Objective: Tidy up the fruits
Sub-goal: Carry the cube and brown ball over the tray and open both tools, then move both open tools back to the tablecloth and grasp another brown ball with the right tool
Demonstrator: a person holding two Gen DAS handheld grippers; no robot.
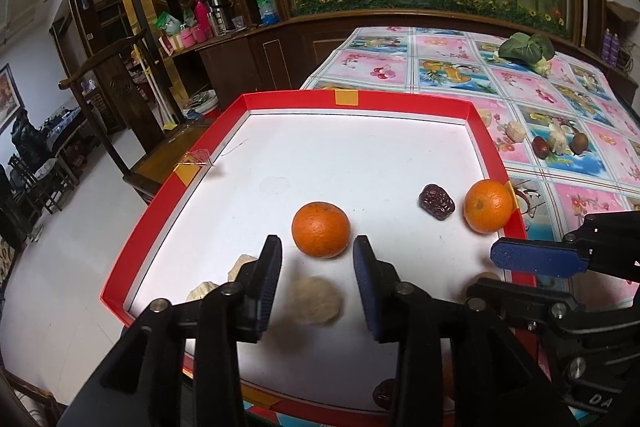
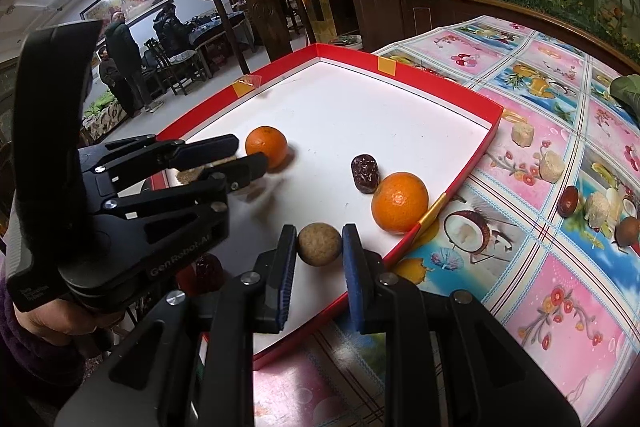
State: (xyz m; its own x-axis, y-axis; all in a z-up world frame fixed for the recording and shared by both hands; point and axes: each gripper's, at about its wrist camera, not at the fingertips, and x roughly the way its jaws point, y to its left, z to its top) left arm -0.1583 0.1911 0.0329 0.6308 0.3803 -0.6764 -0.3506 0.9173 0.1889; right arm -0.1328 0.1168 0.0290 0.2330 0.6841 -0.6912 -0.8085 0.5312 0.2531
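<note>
A red-walled tray (image 1: 360, 105) with a white floor holds two oranges (image 1: 321, 235) (image 1: 488, 206), a dark red date (image 1: 437, 201) and pale beige round fruits. My left gripper (image 1: 316, 251) is open over the tray, just short of the middle orange, with a blurred beige fruit (image 1: 314, 301) below between its fingers. In the right wrist view my right gripper (image 2: 320, 241) is open with a beige ball (image 2: 319, 243) between its fingertips, on the tray (image 2: 400, 63) floor. The second orange (image 2: 400, 202) and the date (image 2: 364, 174) lie beyond it.
On the flowered tablecloth (image 2: 560, 299) right of the tray lie several beige fruits (image 2: 523, 133), brown dates (image 2: 569, 202) and a leafy green (image 1: 527, 49). Another dark date (image 2: 202, 273) sits at the tray's near side. A wooden chair (image 1: 132, 115) and people stand off the left.
</note>
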